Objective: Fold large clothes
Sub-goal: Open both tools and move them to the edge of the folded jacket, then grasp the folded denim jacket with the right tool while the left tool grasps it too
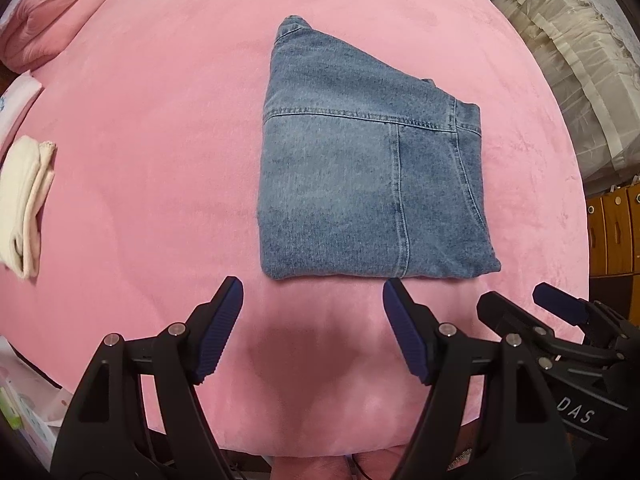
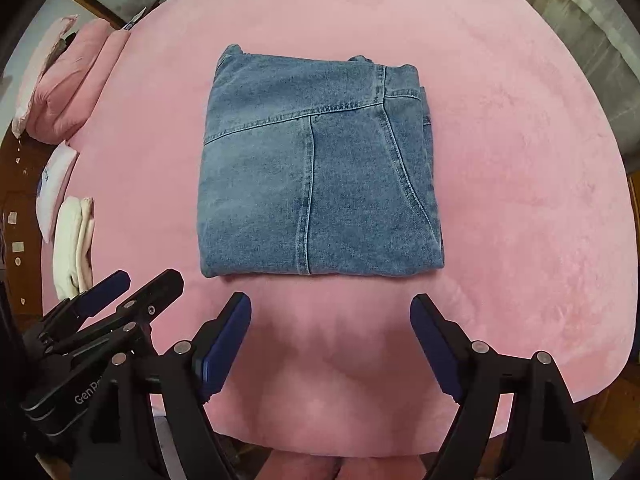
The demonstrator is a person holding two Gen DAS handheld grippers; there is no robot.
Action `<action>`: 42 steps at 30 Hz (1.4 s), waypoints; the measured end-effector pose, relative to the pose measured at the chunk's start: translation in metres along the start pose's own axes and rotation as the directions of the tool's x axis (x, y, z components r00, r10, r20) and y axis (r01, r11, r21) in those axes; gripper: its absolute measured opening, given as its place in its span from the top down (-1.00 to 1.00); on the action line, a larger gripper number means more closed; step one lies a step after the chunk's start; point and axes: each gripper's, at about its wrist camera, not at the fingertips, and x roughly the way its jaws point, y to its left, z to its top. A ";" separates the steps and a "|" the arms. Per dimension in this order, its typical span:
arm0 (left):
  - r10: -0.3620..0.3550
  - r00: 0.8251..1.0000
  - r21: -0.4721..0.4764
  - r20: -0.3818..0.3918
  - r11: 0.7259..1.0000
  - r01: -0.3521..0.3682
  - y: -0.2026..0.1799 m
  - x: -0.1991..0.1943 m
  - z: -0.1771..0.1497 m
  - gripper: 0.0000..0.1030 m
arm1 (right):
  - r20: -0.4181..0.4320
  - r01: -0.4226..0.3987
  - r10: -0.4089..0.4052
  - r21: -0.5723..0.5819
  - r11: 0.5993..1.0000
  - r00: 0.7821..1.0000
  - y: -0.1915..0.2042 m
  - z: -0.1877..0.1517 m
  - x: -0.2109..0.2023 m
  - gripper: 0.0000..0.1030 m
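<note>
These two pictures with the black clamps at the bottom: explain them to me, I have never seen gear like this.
A person holds a two-finger gripper in each hand, each with a fisheye camera looking along its fingers. One picture looks past the left gripper, the other past the right gripper; each also catches its neighbour at the edge. Both stand open and hold nothing. Below them lies a pink blanket with folded denim clothing in its middle. A folded cream cloth and pink pillows sit at the side.

Folded jeans point(image 2: 316, 176): faded mid-blue denim, paler blue seam stitching showing. Bed cover point(image 2: 520, 208): plain pink plush. Far-left pillows point(image 2: 68, 92): pink. Left folded cloth point(image 2: 74, 240): cream. Gripper pads point(image 2: 224, 344): dark blue, ribbed, on black arms.
</note>
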 end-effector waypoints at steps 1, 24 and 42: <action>0.000 1.000 -0.001 0.001 1.000 0.000 0.000 0.000 0.000 -0.36 | -0.003 -0.002 0.002 0.002 1.000 1.000 0.000 0.000 0.000 -0.62; 0.015 0.999 -0.011 -0.047 1.000 -0.016 -0.007 0.022 0.026 -0.36 | -0.034 -0.024 0.025 0.020 1.000 0.999 -0.021 0.022 0.013 -0.68; -0.144 0.972 -0.223 -0.185 0.970 0.101 0.054 0.147 0.063 -0.49 | 0.026 -0.323 0.326 0.227 0.919 0.945 -0.161 0.072 0.130 -0.70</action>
